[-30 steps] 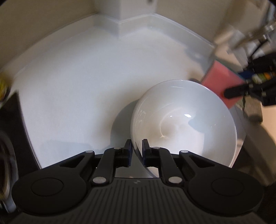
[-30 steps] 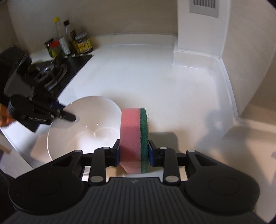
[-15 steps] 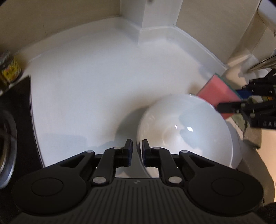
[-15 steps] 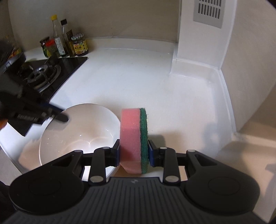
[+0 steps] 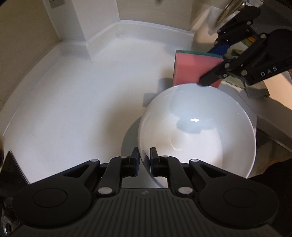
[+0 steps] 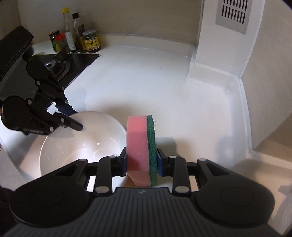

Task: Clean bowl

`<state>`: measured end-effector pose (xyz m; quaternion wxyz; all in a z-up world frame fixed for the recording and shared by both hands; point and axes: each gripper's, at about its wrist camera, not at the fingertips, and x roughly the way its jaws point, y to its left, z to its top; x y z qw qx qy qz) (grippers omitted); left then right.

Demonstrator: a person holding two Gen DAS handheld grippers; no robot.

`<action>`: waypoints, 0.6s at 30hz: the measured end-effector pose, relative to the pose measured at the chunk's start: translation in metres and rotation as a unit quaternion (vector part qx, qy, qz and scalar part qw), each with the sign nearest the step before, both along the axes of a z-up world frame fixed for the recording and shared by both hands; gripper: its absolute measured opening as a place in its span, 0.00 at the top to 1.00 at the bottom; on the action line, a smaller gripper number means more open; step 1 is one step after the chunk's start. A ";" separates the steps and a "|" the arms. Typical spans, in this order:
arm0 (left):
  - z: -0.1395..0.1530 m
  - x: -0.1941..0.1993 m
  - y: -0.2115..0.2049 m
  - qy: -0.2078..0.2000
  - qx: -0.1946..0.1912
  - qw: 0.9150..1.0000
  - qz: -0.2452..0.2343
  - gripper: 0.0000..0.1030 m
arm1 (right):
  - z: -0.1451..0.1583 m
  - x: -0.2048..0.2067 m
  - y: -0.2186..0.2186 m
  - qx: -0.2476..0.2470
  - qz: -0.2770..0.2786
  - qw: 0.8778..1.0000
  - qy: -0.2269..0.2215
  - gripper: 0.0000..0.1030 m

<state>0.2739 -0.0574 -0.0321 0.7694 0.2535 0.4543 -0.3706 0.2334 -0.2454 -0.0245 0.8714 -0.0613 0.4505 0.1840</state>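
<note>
A glossy white bowl point(image 5: 199, 131) is held above the white counter by my left gripper point(image 5: 144, 161), which is shut on its near rim, one finger inside and one outside. In the right wrist view the same bowl point(image 6: 73, 144) sits at lower left with the left gripper point(image 6: 73, 122) pinching its far rim. My right gripper point(image 6: 142, 163) is shut on a pink sponge with a green scouring side point(image 6: 141, 145), held upright just right of the bowl. In the left wrist view the sponge point(image 5: 195, 70) hangs beyond the bowl's far rim, clamped by the right gripper point(image 5: 209, 71).
White counter point(image 6: 155, 87) runs to a wall corner with a boxed column and vent point(image 6: 231, 16). A black gas hob point(image 6: 69, 63) and several sauce jars and bottles point(image 6: 78, 40) stand at far left. A grey-green cloth point(image 5: 255, 89) lies by the counter edge near the sink side.
The left gripper has swung with the bowl, so the wall corner now sits further left in its view. The sponge has come closer to the bowl's far rim. Both grips are unchanged.
</note>
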 end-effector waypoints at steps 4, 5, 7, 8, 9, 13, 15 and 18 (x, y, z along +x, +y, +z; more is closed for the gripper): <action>0.008 -0.008 0.017 0.012 -0.034 0.995 0.096 0.89 | -0.002 -0.005 -0.007 0.030 -0.022 0.999 0.001 0.74; 0.008 -0.014 0.022 0.017 -0.037 0.992 0.119 0.88 | -0.002 -0.008 -0.009 0.038 -0.030 0.999 0.001 0.74; 0.005 -0.025 0.031 0.024 -0.042 0.988 0.148 0.88 | -0.003 -0.013 -0.013 0.051 -0.043 0.998 0.001 0.74; 0.003 -0.027 0.032 0.027 -0.042 0.988 0.149 0.88 | -0.004 -0.017 -0.014 0.054 -0.044 0.998 0.002 0.74; 0.000 -0.029 0.031 0.029 -0.036 0.989 0.141 0.88 | -0.004 -0.020 -0.013 0.053 -0.039 0.998 0.002 0.74; -0.004 -0.021 0.023 0.017 -0.011 0.997 0.079 0.91 | -0.001 -0.027 -0.011 0.031 0.001 0.999 0.015 0.74; -0.005 -0.013 0.014 0.015 -0.004 0.999 0.044 0.92 | 0.000 -0.027 -0.011 0.020 0.016 0.999 0.020 0.74; -0.004 -0.006 0.000 0.009 0.004 1.000 0.006 0.93 | 0.001 -0.022 -0.009 0.011 0.019 1.000 0.019 0.74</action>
